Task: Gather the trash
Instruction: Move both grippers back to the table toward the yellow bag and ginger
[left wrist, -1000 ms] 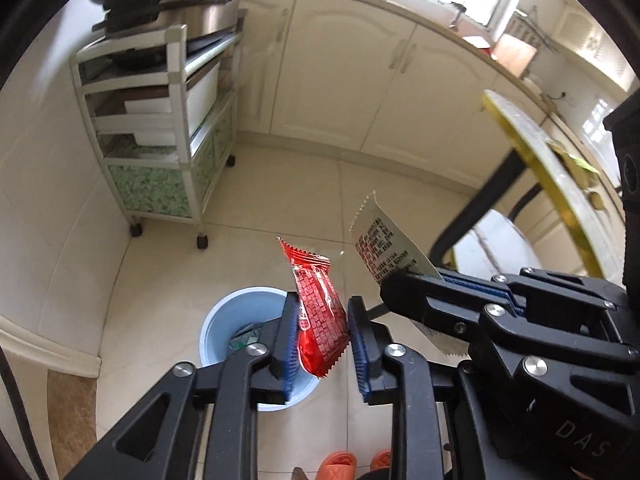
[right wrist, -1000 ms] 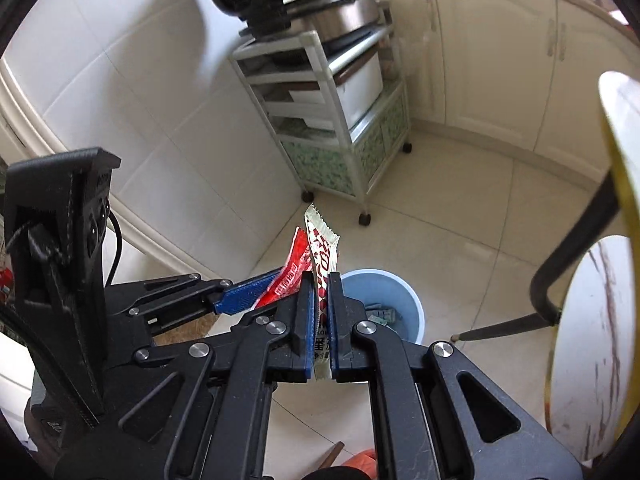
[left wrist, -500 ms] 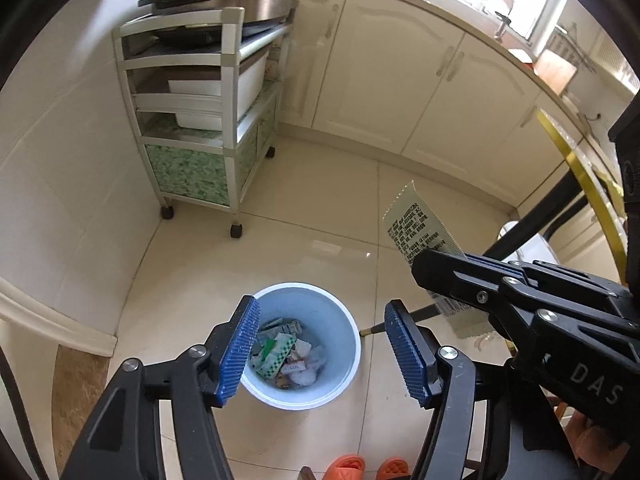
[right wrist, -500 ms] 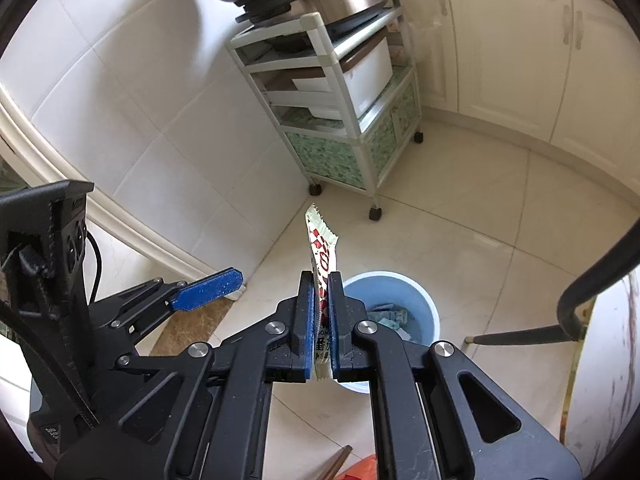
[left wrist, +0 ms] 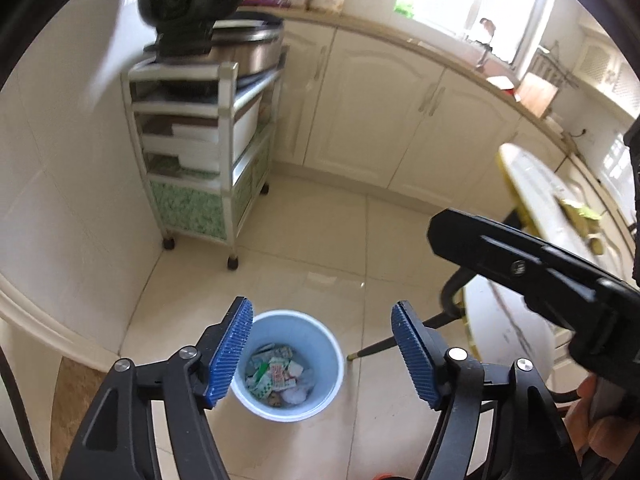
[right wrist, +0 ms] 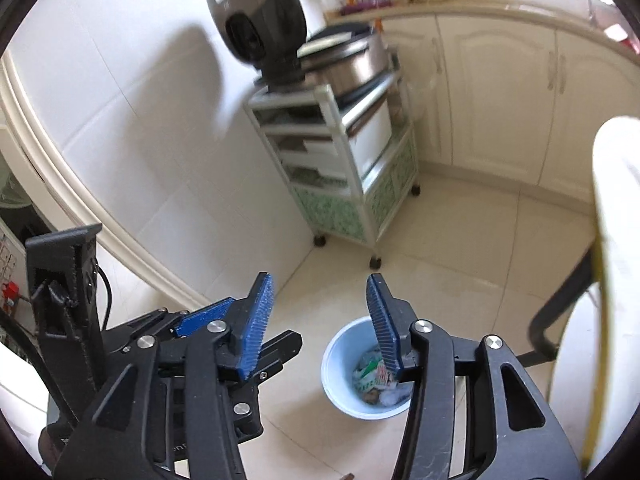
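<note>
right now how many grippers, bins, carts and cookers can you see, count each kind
grippers: 2, the left gripper and the right gripper, both open and empty
bins: 1, the blue trash bin, with wrappers inside
carts: 1, the wheeled cart
cookers: 1, the rice cooker, lid up
total: 5

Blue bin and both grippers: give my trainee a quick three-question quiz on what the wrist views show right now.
1. True or false: the left gripper is clamped on a red wrapper.
2. Multiple choice: the light blue bin standing on the floor holds A) nothing, B) crumpled wrappers and paper, C) water.
3. Fill in: in its own wrist view the right gripper has its jaws ____.

Key
1. False: its blue pads stand wide apart with nothing between them, above the bin.
2. B: printed wrappers and white scraps lie at the bottom.
3. Open: nothing is held between them.
</note>
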### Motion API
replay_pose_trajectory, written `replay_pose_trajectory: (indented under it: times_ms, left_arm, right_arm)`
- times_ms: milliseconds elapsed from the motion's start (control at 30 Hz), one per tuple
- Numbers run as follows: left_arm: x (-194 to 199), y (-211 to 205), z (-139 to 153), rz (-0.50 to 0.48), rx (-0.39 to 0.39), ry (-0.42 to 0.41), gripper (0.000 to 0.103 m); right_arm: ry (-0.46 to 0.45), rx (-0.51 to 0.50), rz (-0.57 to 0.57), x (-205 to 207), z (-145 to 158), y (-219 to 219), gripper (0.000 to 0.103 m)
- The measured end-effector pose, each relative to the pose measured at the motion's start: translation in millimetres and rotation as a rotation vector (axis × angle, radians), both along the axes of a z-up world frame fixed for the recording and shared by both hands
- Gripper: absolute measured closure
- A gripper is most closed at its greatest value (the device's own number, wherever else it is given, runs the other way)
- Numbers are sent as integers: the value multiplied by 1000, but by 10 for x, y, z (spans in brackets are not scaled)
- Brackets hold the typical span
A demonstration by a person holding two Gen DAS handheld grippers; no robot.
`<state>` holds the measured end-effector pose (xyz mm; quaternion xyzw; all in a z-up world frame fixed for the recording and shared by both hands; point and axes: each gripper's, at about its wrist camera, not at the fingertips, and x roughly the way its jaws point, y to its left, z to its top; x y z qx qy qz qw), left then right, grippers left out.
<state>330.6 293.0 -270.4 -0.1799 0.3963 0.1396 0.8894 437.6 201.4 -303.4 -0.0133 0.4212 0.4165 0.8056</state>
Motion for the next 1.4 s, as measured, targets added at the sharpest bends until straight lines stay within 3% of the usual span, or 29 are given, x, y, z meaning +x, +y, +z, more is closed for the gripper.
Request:
replay_pose_trajectory:
  times_ms: [233,400,500,667,833,1000,1233,1400]
  left_arm:
    - [-155,-531,481,-61,67,-99,21]
    - [-119,-1079,747,-149,123,-136,17]
    - [-41,-1391,840,-206,150,-144,8]
    - [282,-1941,914,-311,176,-127,8]
    - [766,-2361,935,-378,216,-91,8]
    - [1368,-2537,850,-429,232,-32,8]
    - [1949,-2601,713,-458,223,27,8]
    - [2263,-2630,609,-443,207,49,8]
  right_arm:
    - [-90,10,-61,-85,565,-618,40]
    - [-154,-42,-149,36,810,-1384,38]
    - [-203,-103,-250,180,894,-1948,31]
    - [-184,-211,-396,530,842,-2727,25]
    - [-98,-311,-412,906,512,-3144,25]
    - [-36,-296,-397,1242,294,-3251,26]
    - [-41,-321,-333,1449,116,-3182,35]
    - [-34,-337,-303,1500,62,-3220,62]
